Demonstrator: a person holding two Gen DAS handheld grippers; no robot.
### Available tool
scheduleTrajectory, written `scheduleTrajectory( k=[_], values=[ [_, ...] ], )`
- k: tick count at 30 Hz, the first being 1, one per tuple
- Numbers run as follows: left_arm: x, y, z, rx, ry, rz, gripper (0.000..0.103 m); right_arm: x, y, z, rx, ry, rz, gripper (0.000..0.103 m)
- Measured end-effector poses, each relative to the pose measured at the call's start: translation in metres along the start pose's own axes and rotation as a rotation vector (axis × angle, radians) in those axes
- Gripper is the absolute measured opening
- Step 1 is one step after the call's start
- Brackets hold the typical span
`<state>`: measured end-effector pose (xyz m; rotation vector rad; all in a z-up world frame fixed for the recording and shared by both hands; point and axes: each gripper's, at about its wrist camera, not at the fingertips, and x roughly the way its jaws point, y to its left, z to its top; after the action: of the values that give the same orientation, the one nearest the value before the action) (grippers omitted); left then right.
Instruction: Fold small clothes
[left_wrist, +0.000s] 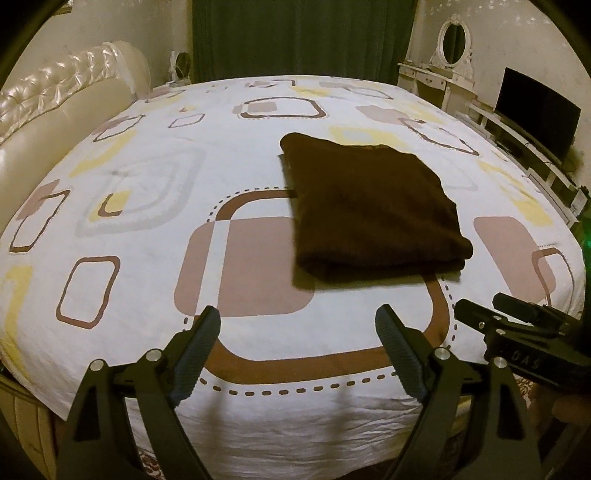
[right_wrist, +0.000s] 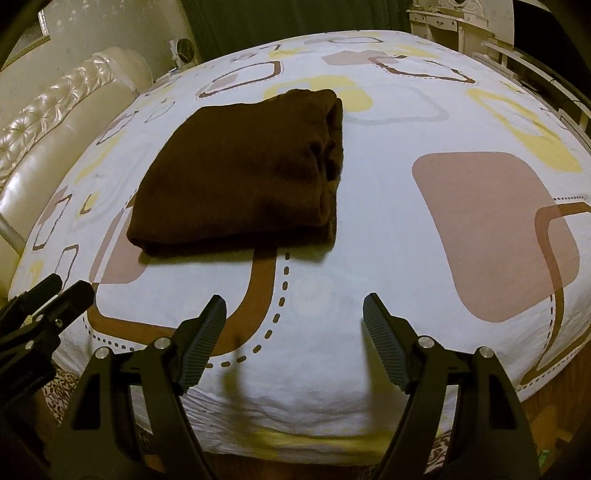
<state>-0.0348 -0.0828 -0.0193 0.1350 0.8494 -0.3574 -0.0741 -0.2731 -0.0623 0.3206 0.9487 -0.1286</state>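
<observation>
A bed (left_wrist: 147, 206) dressed in a smooth white cover printed with rounded brown, tan and yellow squares and dotted outlines is filling both wrist views, its near edge lying just below the two sets of tongs. Beyond it, to the left of the tongs, a cream tufted headboard (left_wrist: 55, 96) with a glossy, buttoned surface is curving along the bed's side. The dark brown garment (left_wrist: 369, 210), a soft, fuzzy knit folded into a thick, roughly square stack, is resting flat on the cover ahead of both tongs, forward and right of the left gripper (left_wrist: 297, 321) and forward and left of the right gripper (right_wrist: 294, 308); its layered, rolled edges are showing on the side facing the right gripper in the right wrist view (right_wrist: 240, 173). Both tongs are hovering above the bed's near edge, well apart from the garment. The left gripper is standing wide open, its ribbed dark pads (left_wrist: 195, 354) holding and touching nothing. The right gripper is likewise spread wide and released, its ridged pads (right_wrist: 384, 339) empty over bare cover.
</observation>
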Motion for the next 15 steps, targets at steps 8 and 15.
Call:
scheduleTrajectory(
  k=[8, 15],
  values=[
    [-0.002, -0.0004, 0.0004, -0.002, -0.008, -0.013, 0.086, 0.0015, 0.0002, -0.0021, -0.002, 0.008, 0.001, 0.076],
    [-0.003, -0.0043, -0.0003, 0.007, -0.015, -0.023, 0.086, 0.0027, 0.0002, -0.0022, -0.002, 0.011, 0.0, 0.076]
  ],
)
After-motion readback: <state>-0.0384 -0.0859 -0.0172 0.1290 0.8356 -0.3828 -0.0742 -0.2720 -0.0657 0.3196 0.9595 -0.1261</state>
